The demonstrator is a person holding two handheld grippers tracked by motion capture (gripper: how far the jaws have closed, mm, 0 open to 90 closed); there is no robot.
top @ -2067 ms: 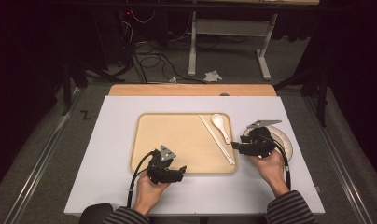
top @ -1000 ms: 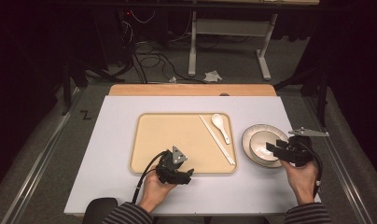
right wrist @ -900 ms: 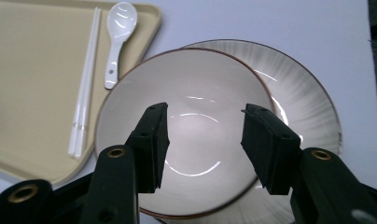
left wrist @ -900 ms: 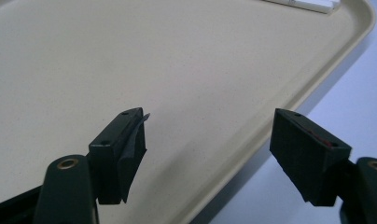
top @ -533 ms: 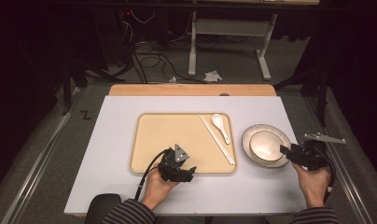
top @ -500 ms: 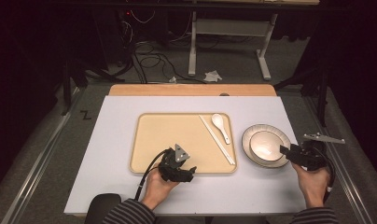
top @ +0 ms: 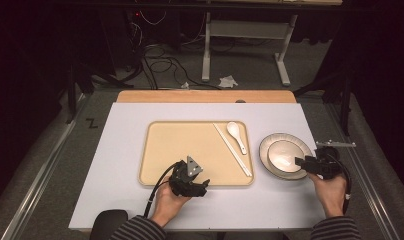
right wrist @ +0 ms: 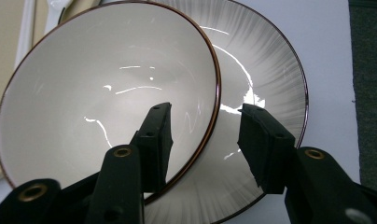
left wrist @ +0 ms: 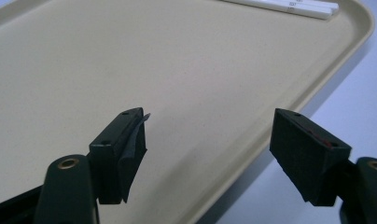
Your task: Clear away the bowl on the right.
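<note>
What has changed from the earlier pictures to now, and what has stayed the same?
The right gripper went from above the bowl out to the right, then came back; its jaws, which have just been closing, now straddle the bowl's rim without visibly pressing it. The left gripper shifted slightly right along the tray's front edge, jaws open. Bowl, plate, tray, spoon and chopsticks kept their places.

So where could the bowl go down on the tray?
The tray is bare left of the chopsticks and spoon, above the left claw. Crowded: its right edge, and the plate under the bowl.
</note>
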